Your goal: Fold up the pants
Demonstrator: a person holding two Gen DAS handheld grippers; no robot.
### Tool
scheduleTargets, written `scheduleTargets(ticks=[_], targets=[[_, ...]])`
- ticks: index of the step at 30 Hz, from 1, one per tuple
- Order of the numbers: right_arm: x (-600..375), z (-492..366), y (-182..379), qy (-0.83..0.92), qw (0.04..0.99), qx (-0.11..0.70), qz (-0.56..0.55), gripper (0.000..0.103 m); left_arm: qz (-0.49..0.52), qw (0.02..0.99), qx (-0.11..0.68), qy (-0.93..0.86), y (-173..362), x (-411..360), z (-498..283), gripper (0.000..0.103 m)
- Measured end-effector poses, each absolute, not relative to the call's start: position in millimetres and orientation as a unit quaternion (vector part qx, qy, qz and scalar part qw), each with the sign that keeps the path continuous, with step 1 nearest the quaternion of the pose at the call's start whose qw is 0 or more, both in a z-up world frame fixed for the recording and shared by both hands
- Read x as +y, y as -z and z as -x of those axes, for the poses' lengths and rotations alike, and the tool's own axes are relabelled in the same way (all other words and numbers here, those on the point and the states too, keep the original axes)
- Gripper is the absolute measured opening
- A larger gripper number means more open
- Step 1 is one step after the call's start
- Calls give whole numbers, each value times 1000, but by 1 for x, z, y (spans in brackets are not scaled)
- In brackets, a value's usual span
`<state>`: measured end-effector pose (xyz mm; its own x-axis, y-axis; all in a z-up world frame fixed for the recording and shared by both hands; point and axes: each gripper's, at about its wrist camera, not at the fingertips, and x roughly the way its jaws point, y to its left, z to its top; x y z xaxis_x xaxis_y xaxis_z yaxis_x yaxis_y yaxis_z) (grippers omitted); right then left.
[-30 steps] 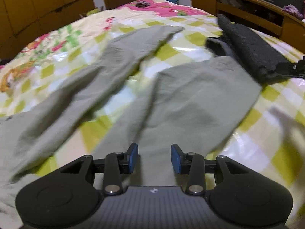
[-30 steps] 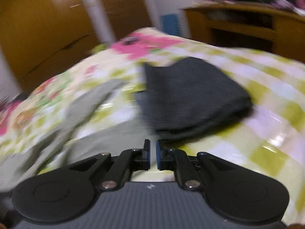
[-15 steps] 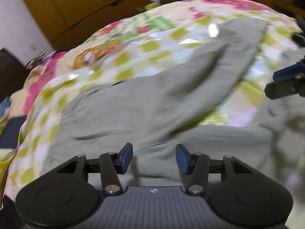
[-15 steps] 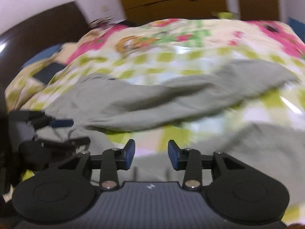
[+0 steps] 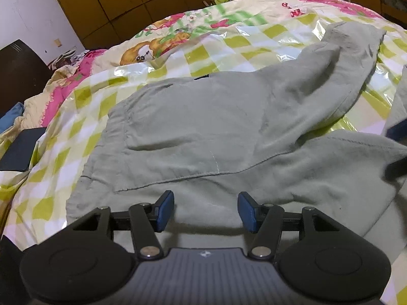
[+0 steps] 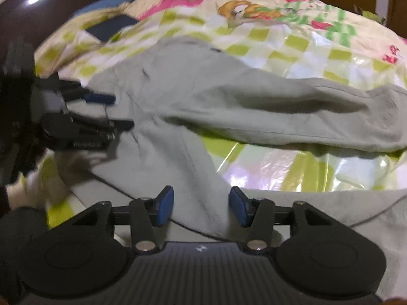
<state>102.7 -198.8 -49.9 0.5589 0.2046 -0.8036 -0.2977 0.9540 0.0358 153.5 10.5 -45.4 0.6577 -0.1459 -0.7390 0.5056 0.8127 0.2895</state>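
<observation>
Wooden wardrobes [image 5: 142, 2] stood behind the bed, and a glossy checked bedspread [image 5: 229, 43] was spread ahead of both tools. Just beyond the left gripper [image 5: 206, 209] the grey-green pants [image 5: 198, 117] were laid flat, seat and waist end nearest, one leg running off ahead and to the right. Its jaws were seen apart and opening, blue pads either side of bare cloth, nothing pinched. The right gripper [image 6: 201, 206] was likewise caught opening over the near leg, cloth below its pads but not clamped, with the far leg stretched across ahead of it. For a clean fold, a single edge of fabric would best be taken by each tool, at matching points, so both layers could be carried over together. Bunching at the crotch seam looked the likely fault if too much were scooped.
</observation>
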Motion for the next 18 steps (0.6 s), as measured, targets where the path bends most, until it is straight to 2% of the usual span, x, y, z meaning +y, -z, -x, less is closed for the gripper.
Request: scheduleTargets(ticks=[3, 6, 8, 9, 10, 14, 18], targets=[[-206, -132, 52, -75, 887, 453, 53, 51, -253, 880, 360, 180, 38, 16, -166, 70], [-216, -151, 25, -102, 901, 420, 43, 51, -240, 892, 339, 180, 19, 31, -191, 71], [-215, -174, 7, -139, 906, 397, 54, 54, -234, 892, 336, 192, 9, 39, -218, 76], [-213, -191, 4, -158, 902, 397, 61, 60, -235, 891, 334, 196, 7, 41, -234, 77], [-209, -208, 3, -173, 898, 399, 67, 64, -239, 891, 331, 197, 6, 41, -249, 78], [-198, -283, 19, -211, 881, 415, 79, 66, -264, 888, 329, 182, 12, 44, -313, 78], [-201, -331, 42, -241, 862, 445, 22, 66, -234, 880, 370, 184, 19, 62, -372, 78]])
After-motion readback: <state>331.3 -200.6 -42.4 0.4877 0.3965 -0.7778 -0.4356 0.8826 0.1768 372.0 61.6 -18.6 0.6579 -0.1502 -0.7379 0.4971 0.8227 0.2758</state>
